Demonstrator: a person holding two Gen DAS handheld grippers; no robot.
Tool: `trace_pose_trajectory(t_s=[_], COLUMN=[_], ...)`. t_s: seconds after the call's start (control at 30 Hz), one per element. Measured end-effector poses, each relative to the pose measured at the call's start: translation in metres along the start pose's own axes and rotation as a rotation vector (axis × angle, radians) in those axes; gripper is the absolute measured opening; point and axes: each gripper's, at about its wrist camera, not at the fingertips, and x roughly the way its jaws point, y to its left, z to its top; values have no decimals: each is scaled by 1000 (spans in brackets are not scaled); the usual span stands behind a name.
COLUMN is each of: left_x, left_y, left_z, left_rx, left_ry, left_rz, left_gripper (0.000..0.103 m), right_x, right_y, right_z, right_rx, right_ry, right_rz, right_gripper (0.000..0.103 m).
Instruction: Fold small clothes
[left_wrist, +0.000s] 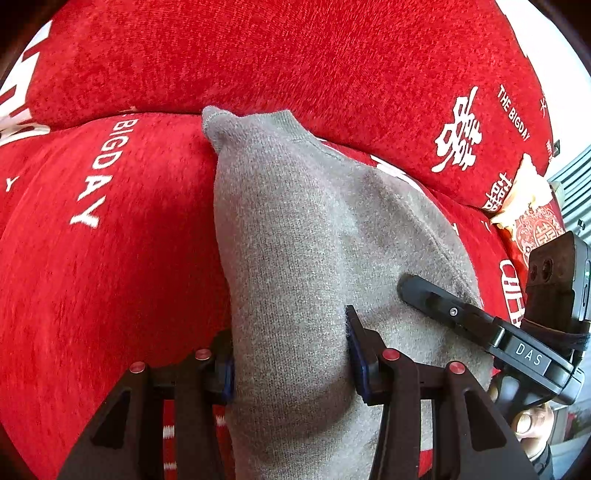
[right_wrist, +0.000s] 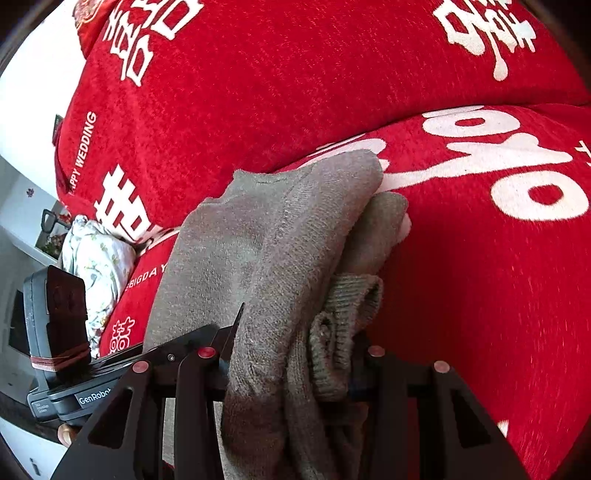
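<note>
**Left wrist view: grey garment gripped from both sides on red cover**

The left wrist view shows the left gripper (left_wrist: 291, 360) with its blue-padded fingers (left_wrist: 356, 354) on either side of a bulging fold of the grey knit garment (left_wrist: 295, 229), clamped on the cloth between them. The garment lies on a red cover (left_wrist: 110, 277) printed with white lettering and characters, its ribbed hem reaching toward the seam of the back cushion (left_wrist: 295, 55). The right gripper (left_wrist: 417, 295) enters from the right edge, one black finger resting on the garment's far side.

In the right wrist view, the right gripper (right_wrist: 295, 354) is closed on bunched layers of the grey knit garment (right_wrist: 258, 240), which spill back over its fingers. A floral cloth (right_wrist: 96, 266) lies near the cover's left end.
</note>
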Motion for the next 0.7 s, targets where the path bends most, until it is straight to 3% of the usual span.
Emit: trace_pose_trajectory(t_s=[0.7], left_x=[-40], left_y=[15], left_z=[-58], left_rx=[-8], left_ry=[-35], left_rz=[-14], left_gripper=[48], right_x=[-18], right_y=[29], right_z=[-53], right_rx=[-53], right_ry=[1], right_rz=[-6], right_gripper=[43])
